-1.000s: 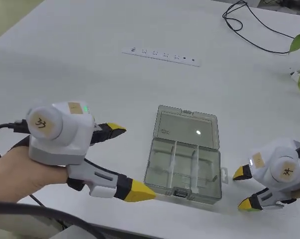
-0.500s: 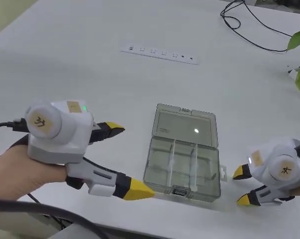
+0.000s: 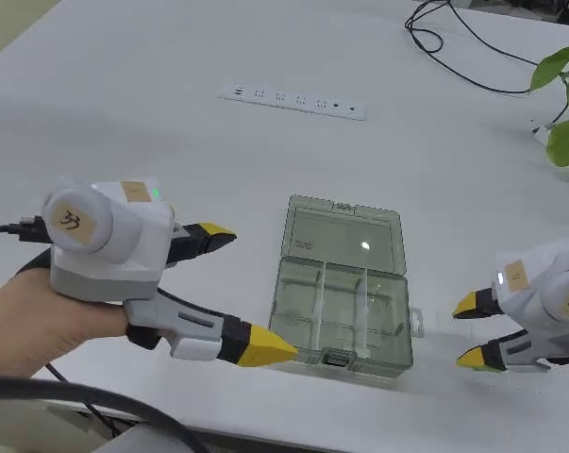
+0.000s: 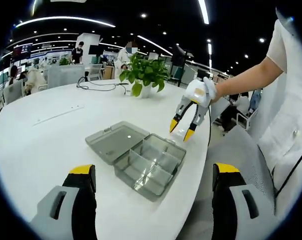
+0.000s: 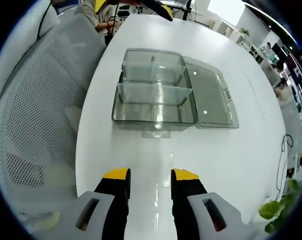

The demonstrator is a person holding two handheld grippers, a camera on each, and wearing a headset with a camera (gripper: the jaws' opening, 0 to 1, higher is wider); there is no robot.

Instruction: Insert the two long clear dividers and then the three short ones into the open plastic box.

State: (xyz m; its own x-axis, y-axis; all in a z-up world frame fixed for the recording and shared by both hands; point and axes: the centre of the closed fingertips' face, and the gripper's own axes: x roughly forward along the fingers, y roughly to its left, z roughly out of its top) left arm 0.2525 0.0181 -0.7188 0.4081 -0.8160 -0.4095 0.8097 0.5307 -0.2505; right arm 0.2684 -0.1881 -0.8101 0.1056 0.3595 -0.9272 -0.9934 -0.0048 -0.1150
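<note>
Box lies open at frame centre with dividers upright inside; left gripper gapes empty, right gripper hangs parted and empty, so any short one should drop straight into its slots.

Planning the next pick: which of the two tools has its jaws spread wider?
The left tool, left of the box: its jaws gape wide; the right tool has only a narrow gap.
</note>
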